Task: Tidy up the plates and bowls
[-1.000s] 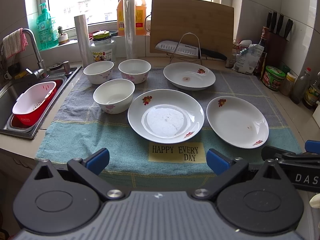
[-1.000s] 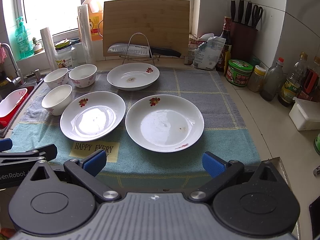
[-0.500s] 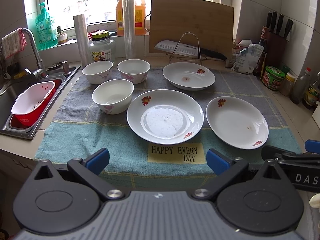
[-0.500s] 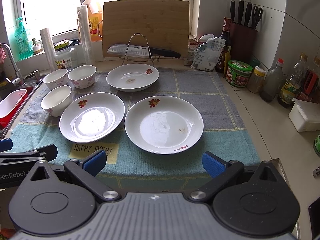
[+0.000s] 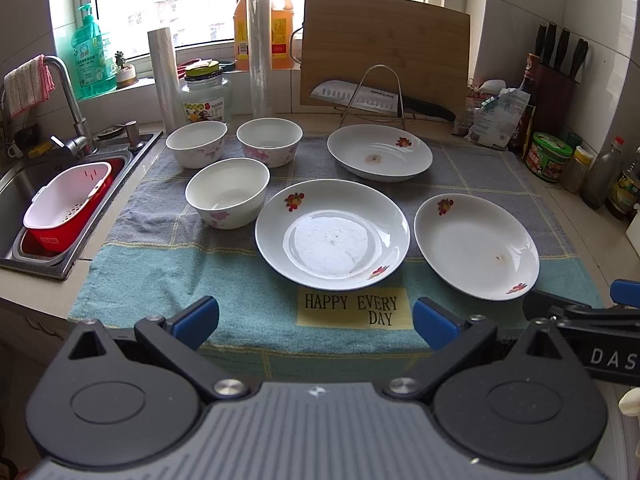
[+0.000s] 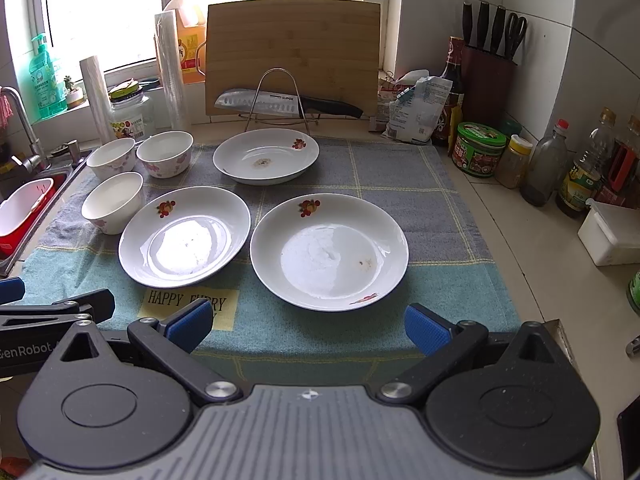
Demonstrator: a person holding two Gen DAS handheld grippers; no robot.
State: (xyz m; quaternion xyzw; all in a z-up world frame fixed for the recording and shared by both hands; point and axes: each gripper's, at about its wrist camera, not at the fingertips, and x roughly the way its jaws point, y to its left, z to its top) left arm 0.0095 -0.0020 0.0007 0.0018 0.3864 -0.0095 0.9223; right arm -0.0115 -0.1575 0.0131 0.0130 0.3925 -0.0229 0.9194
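Both jaws spread wide, left gripper (image 5: 316, 316) and right gripper (image 6: 308, 322) empty, short of plates (image 6: 329, 251).

A yellow patch (image 5: 353, 310) on the teal towel (image 5: 168, 280) reads "HAPPY EVERY DAY" in black capitals. The knife (image 6: 276, 102) on the wire rack carries the word "SUPOR" on its blade. The right gripper (image 5: 600, 344), seen from the left wrist, shows the white letters "DAS"; the left gripper (image 6: 44, 332), seen from the right wrist, shows "enRobot"
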